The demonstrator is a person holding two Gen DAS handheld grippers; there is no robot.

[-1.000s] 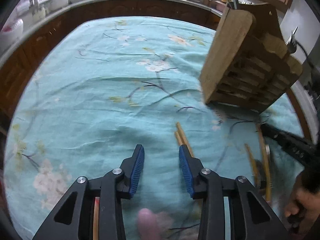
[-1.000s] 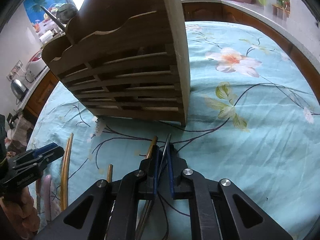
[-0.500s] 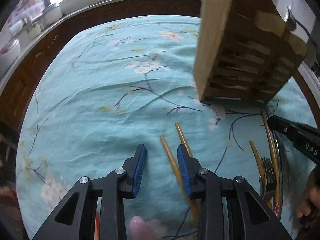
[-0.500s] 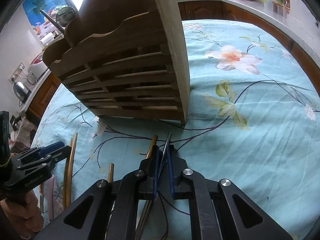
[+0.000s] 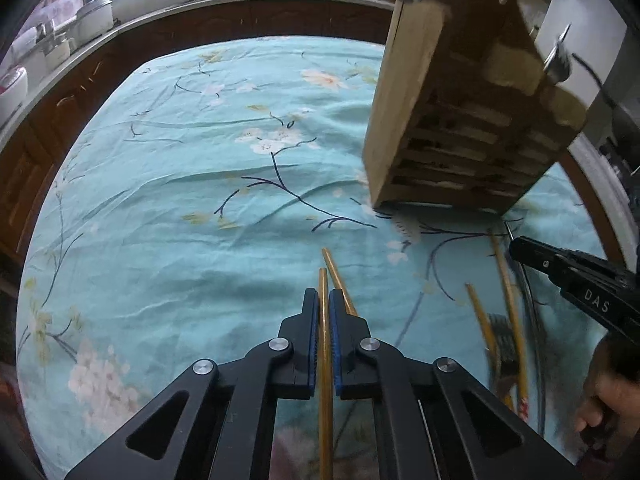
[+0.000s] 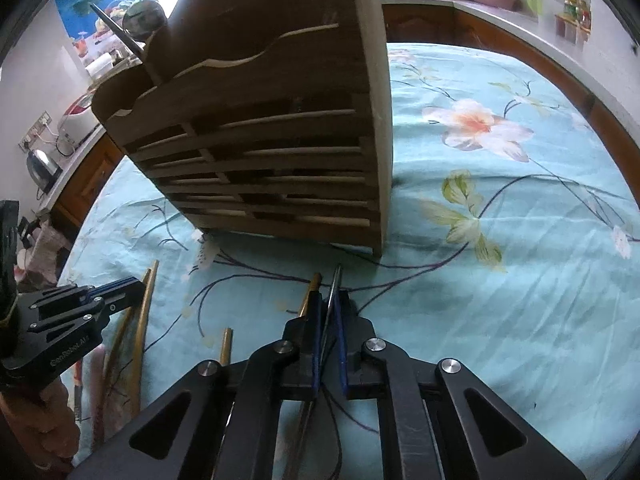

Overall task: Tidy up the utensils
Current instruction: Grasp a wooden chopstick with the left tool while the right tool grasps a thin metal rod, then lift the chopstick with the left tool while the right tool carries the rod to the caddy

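A wooden utensil rack (image 5: 460, 120) stands on the table (image 5: 180, 220), which is covered with a teal flowered cloth; a dark utensil (image 6: 120, 36) already pokes out of its top. In front of the rack several loose pieces lie on the cloth: a second golden chopstick (image 5: 340, 280) just right of the left claw, another golden stick (image 5: 480, 320), a long golden handle (image 5: 506, 300) and a fork (image 5: 502, 340), blurred. A kitchen counter (image 5: 120, 36) with pots rings the far side.

The left claw (image 5: 324, 308) has just been closing and is now clamped on a golden chopstick (image 5: 323, 280), whose tip sticks out ahead of the blue pads; a second ago the pads stood apart with nothing between them, and the chopsticks lay beside the right pad. The rack now sits nearer and higher in this view.

The right claw (image 6: 328, 308) is together on a thin dark metal utensil (image 6: 336, 280), pointing toward the rack's lower right corner, exactly as before. A golden handle (image 6: 314, 284) lies touching its left finger.
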